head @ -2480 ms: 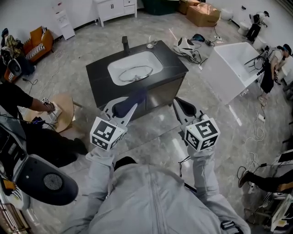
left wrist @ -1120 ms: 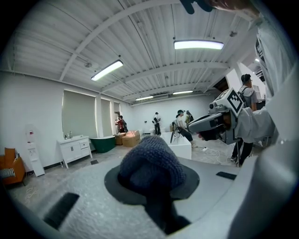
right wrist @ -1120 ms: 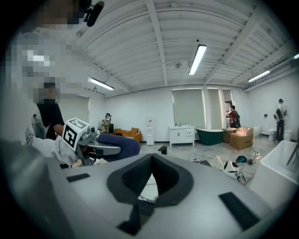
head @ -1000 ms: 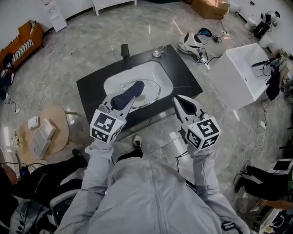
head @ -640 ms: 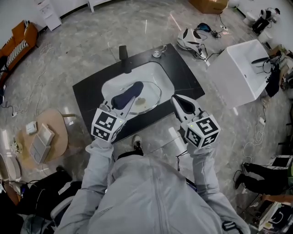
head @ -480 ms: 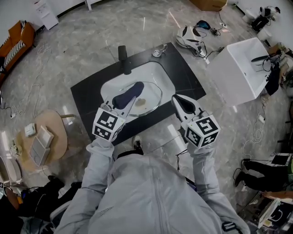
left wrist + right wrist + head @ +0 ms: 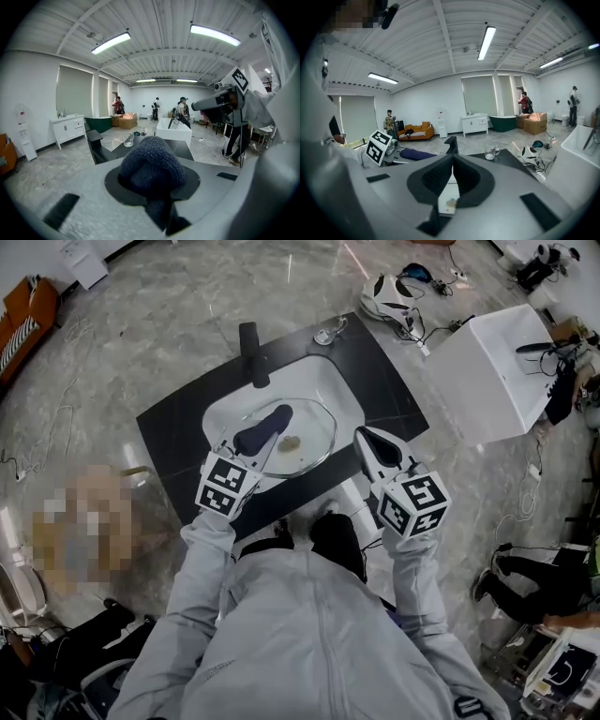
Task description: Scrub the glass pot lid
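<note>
The glass pot lid (image 7: 305, 432) lies in the white basin (image 7: 225, 409) of a black counter, with a brown smear (image 7: 291, 442) near its middle. My left gripper (image 7: 267, 427) is shut on a dark blue knitted scrubber (image 7: 262, 429) and hangs over the lid's left edge; whether it touches the glass I cannot tell. The scrubber (image 7: 152, 164) fills the left gripper view. My right gripper (image 7: 370, 442) is held over the counter's front right, just right of the lid, shut with nothing between its pads (image 7: 466, 176).
A black tap (image 7: 248, 341) stands behind the basin, and a clear glass (image 7: 325, 335) sits on the black counter (image 7: 384, 381) at the back right. A white tub (image 7: 487, 367) stands on the floor to the right. Cables and gear (image 7: 398, 292) lie beyond it.
The sink has come nearer beneath both grippers. My left gripper with the scrubber now hangs over the lid's left edge; my right gripper has reached the counter's front right.
</note>
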Demonstrator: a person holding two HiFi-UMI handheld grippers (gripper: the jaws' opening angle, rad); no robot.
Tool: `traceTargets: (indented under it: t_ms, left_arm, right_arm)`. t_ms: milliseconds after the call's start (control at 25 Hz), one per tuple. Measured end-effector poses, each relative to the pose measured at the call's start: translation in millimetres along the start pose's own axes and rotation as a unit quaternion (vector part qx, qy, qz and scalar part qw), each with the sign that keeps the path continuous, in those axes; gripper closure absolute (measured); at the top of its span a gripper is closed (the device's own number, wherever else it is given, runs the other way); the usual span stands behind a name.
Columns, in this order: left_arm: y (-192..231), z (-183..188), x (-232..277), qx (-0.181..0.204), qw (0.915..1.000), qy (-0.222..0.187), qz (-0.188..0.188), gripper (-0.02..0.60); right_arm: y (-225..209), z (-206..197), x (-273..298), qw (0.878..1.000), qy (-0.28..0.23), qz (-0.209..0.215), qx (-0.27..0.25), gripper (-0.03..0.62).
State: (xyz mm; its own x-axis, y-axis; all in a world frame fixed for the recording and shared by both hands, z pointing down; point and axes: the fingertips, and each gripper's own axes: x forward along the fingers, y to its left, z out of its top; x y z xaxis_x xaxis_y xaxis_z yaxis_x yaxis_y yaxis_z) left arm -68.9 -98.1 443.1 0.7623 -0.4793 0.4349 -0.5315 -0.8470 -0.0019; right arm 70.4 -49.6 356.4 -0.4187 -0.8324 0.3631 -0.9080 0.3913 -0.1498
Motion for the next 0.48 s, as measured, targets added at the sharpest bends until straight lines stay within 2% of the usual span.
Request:
traceTargets:
  t_ms: [80, 360, 480]
  left_arm:
    - [5, -8, 6, -0.012, 0.9999, 0.006, 0.005, 0.499]
    - [21, -43, 39, -0.004, 0.9977, 0.063, 0.024, 0.499]
    - [28, -66, 57, -0.017, 0.9954, 0.089, 0.033, 0.499]
  right_arm:
    - [-4, -3, 6, 1.0, 0.004, 0.001, 0.005, 0.563]
    - [-23, -9, 28, 1.0, 0.021, 0.016, 0.013, 0.563]
    - [-35, -13, 38, 0.999, 0.032, 0.021, 0.012, 0.563]
